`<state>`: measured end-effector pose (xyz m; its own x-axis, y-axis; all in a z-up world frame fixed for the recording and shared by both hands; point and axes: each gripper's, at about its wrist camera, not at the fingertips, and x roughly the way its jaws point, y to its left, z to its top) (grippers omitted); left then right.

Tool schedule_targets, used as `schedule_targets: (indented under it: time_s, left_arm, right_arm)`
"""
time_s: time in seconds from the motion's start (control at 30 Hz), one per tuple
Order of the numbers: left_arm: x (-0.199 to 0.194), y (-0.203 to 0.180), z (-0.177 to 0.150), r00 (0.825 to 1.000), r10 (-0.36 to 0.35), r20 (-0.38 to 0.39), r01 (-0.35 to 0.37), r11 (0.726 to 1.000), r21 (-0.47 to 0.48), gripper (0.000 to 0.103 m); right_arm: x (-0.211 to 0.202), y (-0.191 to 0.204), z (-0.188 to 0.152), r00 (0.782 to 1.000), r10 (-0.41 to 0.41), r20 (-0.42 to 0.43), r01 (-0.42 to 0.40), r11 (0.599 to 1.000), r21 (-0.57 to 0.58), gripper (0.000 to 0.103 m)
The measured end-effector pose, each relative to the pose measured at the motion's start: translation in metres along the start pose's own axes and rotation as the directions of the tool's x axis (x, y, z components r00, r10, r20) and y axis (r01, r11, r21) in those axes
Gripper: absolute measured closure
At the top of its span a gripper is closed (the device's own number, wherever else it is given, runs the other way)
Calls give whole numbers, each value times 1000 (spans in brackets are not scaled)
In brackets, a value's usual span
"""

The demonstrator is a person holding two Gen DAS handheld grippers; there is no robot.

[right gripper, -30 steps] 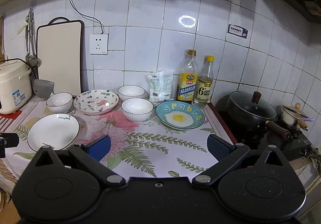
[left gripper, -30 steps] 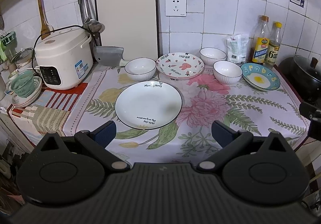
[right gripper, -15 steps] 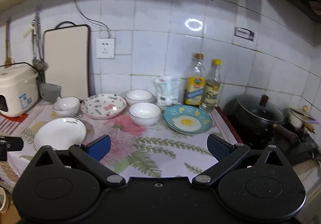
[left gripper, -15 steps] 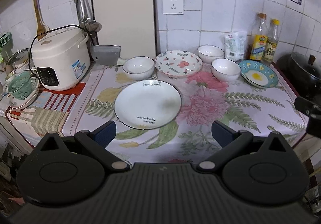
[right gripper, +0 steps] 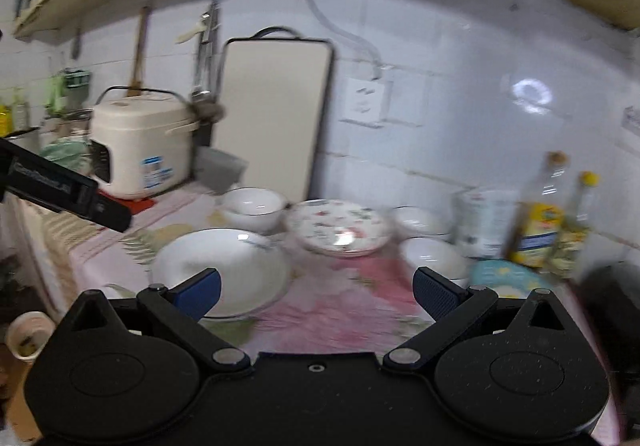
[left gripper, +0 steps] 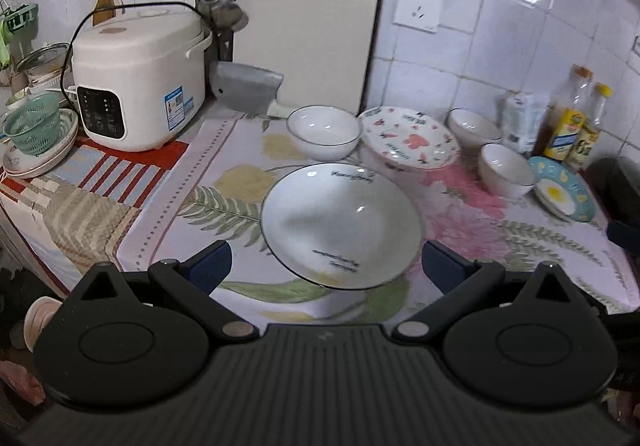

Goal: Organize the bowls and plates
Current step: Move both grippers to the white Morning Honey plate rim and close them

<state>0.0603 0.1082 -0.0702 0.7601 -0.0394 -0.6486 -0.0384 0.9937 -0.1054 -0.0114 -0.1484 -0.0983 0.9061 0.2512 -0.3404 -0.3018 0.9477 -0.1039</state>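
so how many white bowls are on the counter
3: one bowl by the cleaver, one at the back near the bottles, one beside the egg plate. None seem hidden.

Home kitchen. Evidence: white tiled wall, rice cooker, cutting board leaning upright, hung ladle, cleaver, sauce bottles, floral cloth with plates and bowls.

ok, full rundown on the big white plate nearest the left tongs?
The big white plate is round and shallow, glossy like glazed ceramic, with a thin dark rim line and small black lettering at its near and far edges. It is empty and lies upright, flat on the floral cloth, just ahead of the open left tongs, which do not touch it. A white bowl sits just behind.
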Motion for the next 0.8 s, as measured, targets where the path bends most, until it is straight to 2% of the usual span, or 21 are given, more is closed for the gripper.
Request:
schedule_targets:
  time_s: [0.2, 0.37, 0.5, 0.73, 0.8]
  left_arm:
    - [53, 9, 1, 998, 41, -51, -39, 998, 50, 0]
    - [96, 23, 1, 998, 13, -69, -10, 999, 42, 3]
    - [124, 28, -2, 998, 12, -62, -7, 997, 71, 4]
    - [167, 44, -4, 987, 30, -156, -22, 998, 56, 4]
    - [173, 49, -4, 987, 12, -163, -5, 999, 39, 4]
  right_arm:
    - [60, 2, -7, 994, 93, -53, -89, 993, 73, 0]
    - [105, 1, -21, 992, 104, -72, -97, 990, 100, 0]
    - [137, -2, -37, 988, 122, -92, -109, 984, 140, 0]
    - [176, -4, -55, 980, 142, -141, -107, 967, 230, 0]
    - [183, -5, -57, 977, 151, -149, -109, 960, 256, 2]
